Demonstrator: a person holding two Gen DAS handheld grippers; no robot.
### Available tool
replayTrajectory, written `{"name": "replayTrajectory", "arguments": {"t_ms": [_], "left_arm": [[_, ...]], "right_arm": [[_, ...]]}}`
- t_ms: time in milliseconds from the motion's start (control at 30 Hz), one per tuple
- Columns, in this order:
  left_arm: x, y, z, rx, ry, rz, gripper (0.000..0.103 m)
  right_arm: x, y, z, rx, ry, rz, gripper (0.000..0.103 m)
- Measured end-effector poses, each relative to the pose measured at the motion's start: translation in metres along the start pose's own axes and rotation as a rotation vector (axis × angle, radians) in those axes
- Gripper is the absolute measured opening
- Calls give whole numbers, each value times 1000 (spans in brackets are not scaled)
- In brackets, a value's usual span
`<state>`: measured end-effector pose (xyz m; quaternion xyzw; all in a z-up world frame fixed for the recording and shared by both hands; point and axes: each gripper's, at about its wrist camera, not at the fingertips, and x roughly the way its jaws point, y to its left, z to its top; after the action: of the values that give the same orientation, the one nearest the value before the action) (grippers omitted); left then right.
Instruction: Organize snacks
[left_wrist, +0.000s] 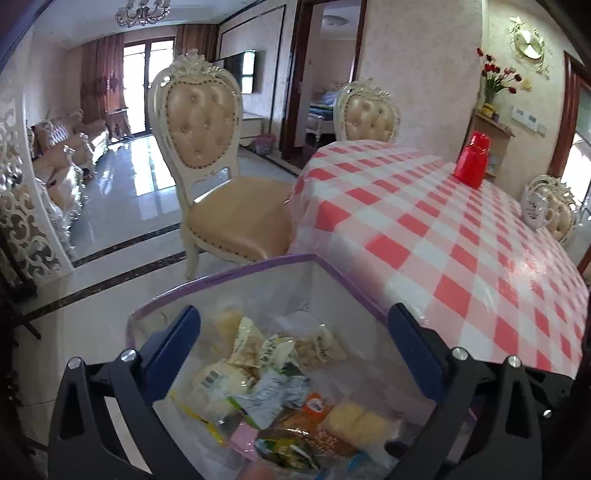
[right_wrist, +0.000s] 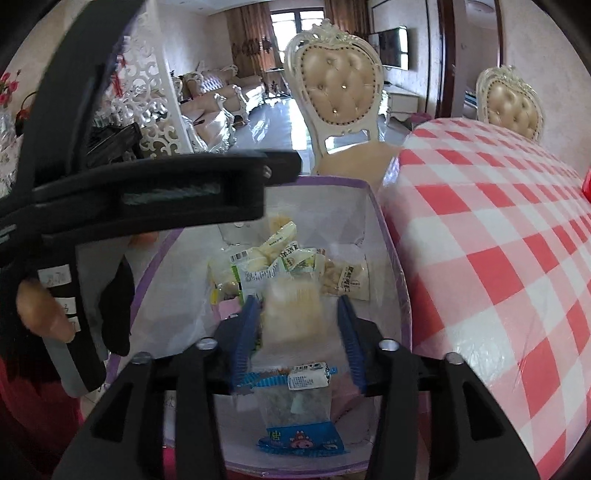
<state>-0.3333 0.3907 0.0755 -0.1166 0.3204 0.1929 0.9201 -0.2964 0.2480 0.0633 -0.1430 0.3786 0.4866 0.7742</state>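
Observation:
A see-through box with a purple rim (left_wrist: 221, 280) stands off the table's near corner and holds several snack packets (left_wrist: 266, 384). My left gripper (left_wrist: 295, 314) hangs over it with its blue fingers (left_wrist: 173, 347) spread wide and nothing between them. In the right wrist view the same box (right_wrist: 391, 258) lies below my right gripper (right_wrist: 297, 300), whose jaws stand apart. A pale, blurred snack packet (right_wrist: 291, 314) sits in the gap between them, and neither pad presses on it. Further packets, among them a blue one (right_wrist: 295, 439), lie on the box floor.
A table under a red-and-white checked cloth (left_wrist: 424, 229) lies to the right, with a red bag (left_wrist: 472, 158) and a white jug (left_wrist: 533, 206) on it. Padded chairs (left_wrist: 207, 155) stand beyond. A hand (right_wrist: 40, 310) holds the left gripper's black frame (right_wrist: 147, 192).

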Motion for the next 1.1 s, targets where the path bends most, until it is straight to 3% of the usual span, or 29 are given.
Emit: {"name": "replayTrajectory", "arguments": {"t_ms": [133, 233, 400, 600, 733, 1100], "left_arm": [[1, 5, 3, -20, 13, 101, 101], [-3, 6, 6, -26, 19, 168, 101], [-7, 7, 3, -39, 25, 202, 101], [7, 11, 0, -65, 126, 130, 101], [15, 11, -5, -73, 172, 139, 101], [23, 7, -11, -66, 214, 133, 101]], "right_arm": [[-7, -3, -1, 36, -27, -13, 87], [-8, 2, 1, 7, 17, -8, 87], [-4, 11, 2, -45, 83, -111, 87], [1, 1, 0, 21, 132, -93, 87], [4, -3, -1, 48, 145, -104, 87], [12, -5, -6, 51, 169, -124, 87]]}}
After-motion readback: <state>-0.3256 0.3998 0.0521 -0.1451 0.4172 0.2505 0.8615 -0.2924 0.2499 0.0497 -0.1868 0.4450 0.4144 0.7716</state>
